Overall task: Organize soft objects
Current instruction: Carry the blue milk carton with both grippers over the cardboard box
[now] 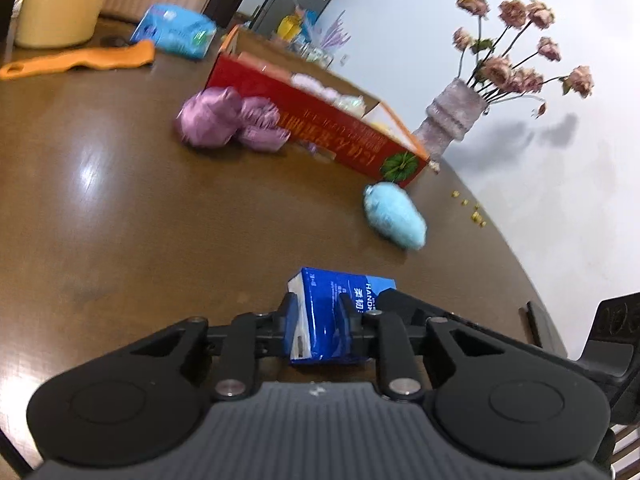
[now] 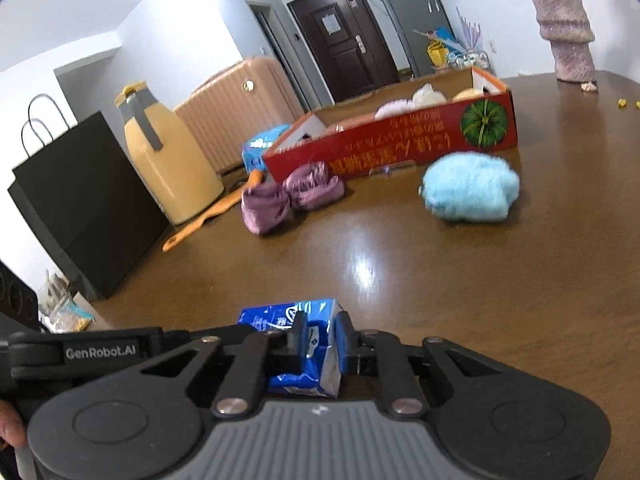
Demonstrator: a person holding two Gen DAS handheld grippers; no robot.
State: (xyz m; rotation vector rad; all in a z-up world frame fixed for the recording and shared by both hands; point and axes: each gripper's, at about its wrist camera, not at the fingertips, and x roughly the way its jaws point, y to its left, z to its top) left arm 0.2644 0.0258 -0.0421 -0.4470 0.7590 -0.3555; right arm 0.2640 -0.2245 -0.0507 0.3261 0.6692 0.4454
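A small blue tissue pack point(image 1: 320, 312) sits low over the brown table, and my left gripper point(image 1: 320, 308) is shut on it, pads squeezing its sides. In the right wrist view the blue tissue pack point(image 2: 316, 344) is also pinched, crumpled, by my right gripper point(image 2: 320, 328). Whether both hold the same pack I cannot tell for sure. Beyond lie a fluffy light-blue plush point(image 1: 394, 216) point(image 2: 470, 188), two purple cloth bundles point(image 1: 228, 120) point(image 2: 292, 196), and a long red cardboard box point(image 1: 320, 120) point(image 2: 400, 140) with several pale soft items inside.
A vase of dried flowers point(image 1: 452, 116) stands behind the box near the wall. A yellow jug point(image 2: 168, 160), a black paper bag point(image 2: 80, 208), an orange plastic handle point(image 1: 80, 62) and a light-blue wrapped packet point(image 1: 176, 30) sit at the table's far side. Yellow crumbs point(image 1: 474, 212) lie near the edge.
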